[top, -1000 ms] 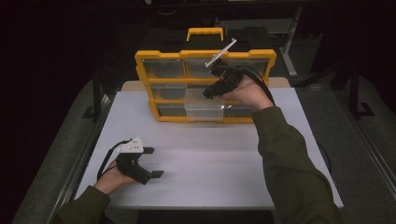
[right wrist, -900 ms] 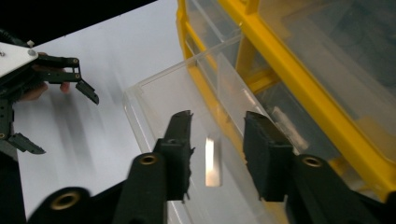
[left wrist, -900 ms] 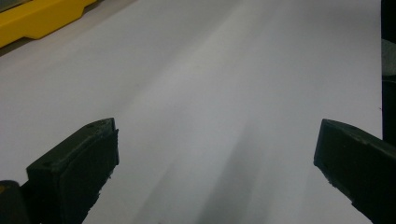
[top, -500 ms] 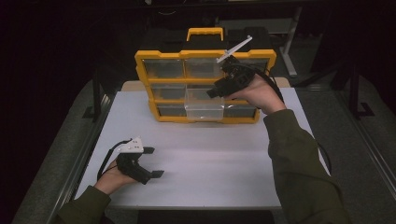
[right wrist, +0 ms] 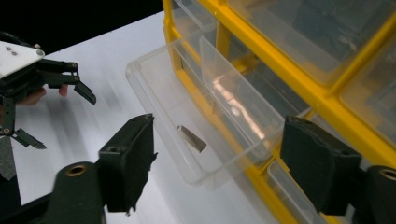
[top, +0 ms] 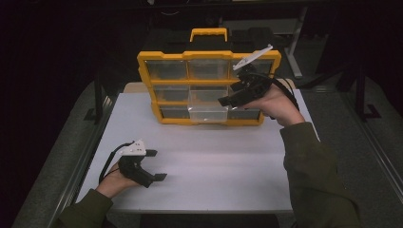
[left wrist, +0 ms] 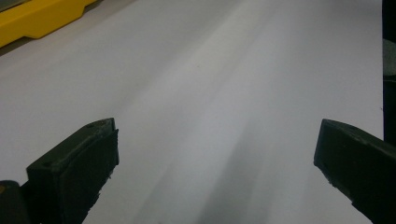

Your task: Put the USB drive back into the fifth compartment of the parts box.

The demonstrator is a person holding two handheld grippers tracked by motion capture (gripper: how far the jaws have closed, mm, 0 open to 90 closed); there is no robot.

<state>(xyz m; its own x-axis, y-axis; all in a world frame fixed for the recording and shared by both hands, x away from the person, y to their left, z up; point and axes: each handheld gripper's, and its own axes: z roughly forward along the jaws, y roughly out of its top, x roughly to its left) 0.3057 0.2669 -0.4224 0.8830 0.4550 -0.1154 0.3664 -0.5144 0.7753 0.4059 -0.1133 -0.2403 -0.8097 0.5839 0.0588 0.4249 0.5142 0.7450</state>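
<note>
A yellow organizer case (top: 209, 56) stands upright at the back of the white table, with clear drawers. Its bottom middle drawer (top: 207, 113) is pulled out. In the right gripper view that drawer (right wrist: 159, 100) holds one small metallic piece (right wrist: 191, 138). My right gripper (top: 231, 90) hovers just right of the drawer, open and holding nothing; its jaws stand wide apart on either side of the drawer's front (right wrist: 219, 163). My left gripper (top: 157, 165) rests on the table near the front left, open and holding nothing (left wrist: 215, 154).
The case's yellow base (left wrist: 42, 18) shows at the top left of the left gripper view. White table (top: 228, 161) stretches between the case and the front edge. Dark floor and metal rails (top: 380, 142) flank the table. The left gripper (right wrist: 46, 88) appears far off in the right gripper view.
My right gripper has drawn back to the right, away from the pulled-out drawer. The left gripper has stayed where it was.
</note>
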